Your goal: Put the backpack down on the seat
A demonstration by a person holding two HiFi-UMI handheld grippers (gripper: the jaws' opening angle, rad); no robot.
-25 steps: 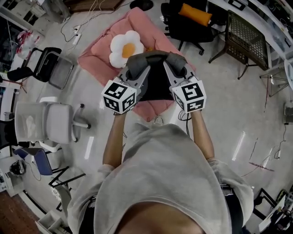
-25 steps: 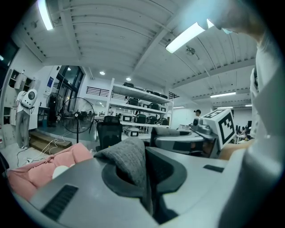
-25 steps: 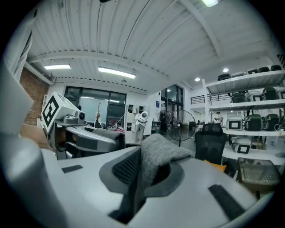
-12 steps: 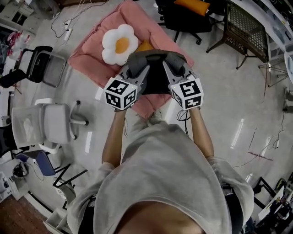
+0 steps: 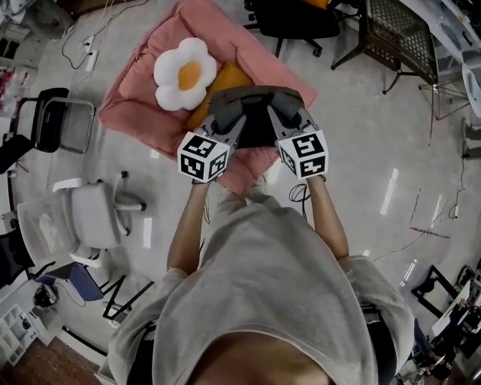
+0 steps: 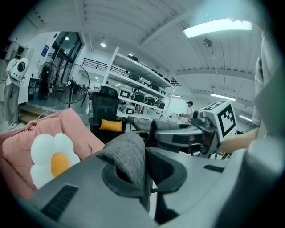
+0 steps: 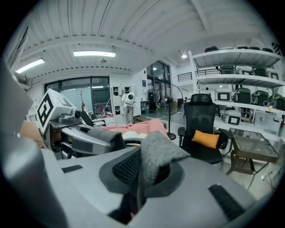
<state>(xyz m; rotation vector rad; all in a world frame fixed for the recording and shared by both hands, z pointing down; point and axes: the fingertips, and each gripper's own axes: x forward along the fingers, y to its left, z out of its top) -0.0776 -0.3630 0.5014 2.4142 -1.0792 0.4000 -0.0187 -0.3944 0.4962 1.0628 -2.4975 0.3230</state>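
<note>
A black backpack (image 5: 258, 129) with a grey top strap (image 5: 252, 95) hangs between my two grippers, over the near part of a pink cushioned seat (image 5: 139, 113). The left gripper (image 5: 227, 114) is shut on the strap's left end (image 6: 129, 160). On the strap's right end (image 7: 156, 156) the right gripper (image 5: 284, 111) is shut. A white flower pillow (image 5: 183, 72) with an orange centre lies on the seat, and an orange cushion (image 5: 225, 79) shows beside it. The backpack's lower part is hidden behind the grippers.
A white office chair (image 5: 79, 218) stands on the floor to the left, with a mesh chair (image 5: 58, 124) beyond it. A black office chair (image 5: 289, 19) and a metal lattice chair (image 5: 398, 37) stand past the seat. Cables lie on the floor (image 5: 301, 192).
Both grippers and the backpack have moved forward, from the seat's near edge to further over the pink seat. Both grips on the strap are unchanged.
</note>
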